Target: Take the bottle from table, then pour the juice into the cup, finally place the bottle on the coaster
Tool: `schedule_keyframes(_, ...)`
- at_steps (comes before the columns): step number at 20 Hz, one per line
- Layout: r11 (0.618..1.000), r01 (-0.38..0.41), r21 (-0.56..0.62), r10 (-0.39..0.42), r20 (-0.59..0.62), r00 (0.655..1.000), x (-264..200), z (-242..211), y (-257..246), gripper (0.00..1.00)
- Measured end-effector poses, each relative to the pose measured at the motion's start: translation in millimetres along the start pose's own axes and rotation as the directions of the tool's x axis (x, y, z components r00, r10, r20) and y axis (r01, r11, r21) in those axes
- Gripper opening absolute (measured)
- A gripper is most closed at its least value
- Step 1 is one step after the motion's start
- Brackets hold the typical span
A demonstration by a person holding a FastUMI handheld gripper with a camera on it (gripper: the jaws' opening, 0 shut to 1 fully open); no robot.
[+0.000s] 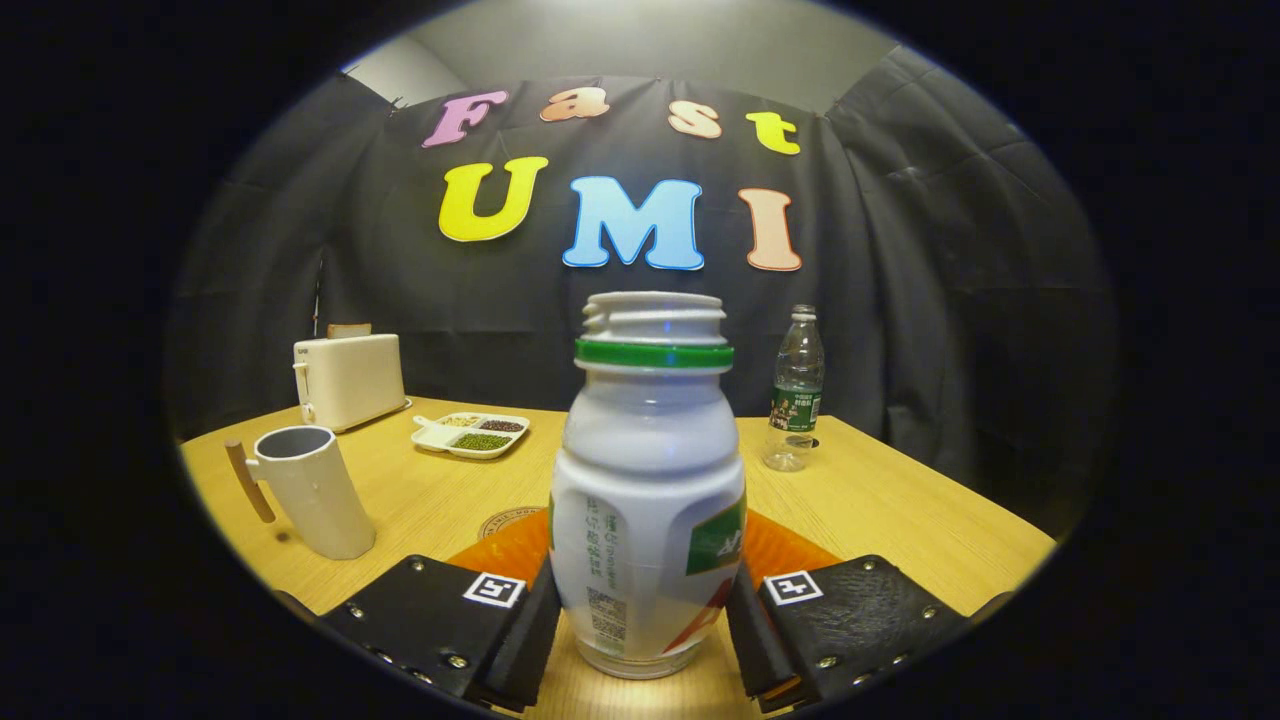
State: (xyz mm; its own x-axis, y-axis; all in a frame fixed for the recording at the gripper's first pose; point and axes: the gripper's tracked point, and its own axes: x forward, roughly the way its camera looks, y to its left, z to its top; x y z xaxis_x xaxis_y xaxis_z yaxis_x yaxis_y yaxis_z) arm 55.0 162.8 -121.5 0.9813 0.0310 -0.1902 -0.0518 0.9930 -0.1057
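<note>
White bottle [645,500]: vertical printed lines plus a QR-like code, too small to read. Clear bottle [796,390]: green label, illegible. Fingers [495,590] carry square markers, no text.

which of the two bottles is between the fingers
The white bottle with the green neck ring, uncapped, stands between the gripper fingers. The clear bottle stands far beyond them, near the wall.

White bottle [645,480], cap off, green ring at the neck, stands upright on the table between the fingers of the gripper [645,600], which press its lower sides. Behind it lies the orange coaster [785,550], partly hidden. Off to the left stands the cup [312,490], white with a wooden handle, leaning.
</note>
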Motion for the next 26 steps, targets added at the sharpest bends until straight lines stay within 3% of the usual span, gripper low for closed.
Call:
schedule_keyframes(7,0.992,-0.02,-0.123,0.02,0.004,1.0,-1.5,17.9,10.9,0.72)
schedule_keyframes(17,0.946,-0.065,-0.317,0.07,0.003,0.998,4.4,37.4,39.3,0.72)
schedule_keyframes(26,0.854,-0.096,-0.512,0.11,-0.004,0.994,19.3,47.1,68.1,0.72)
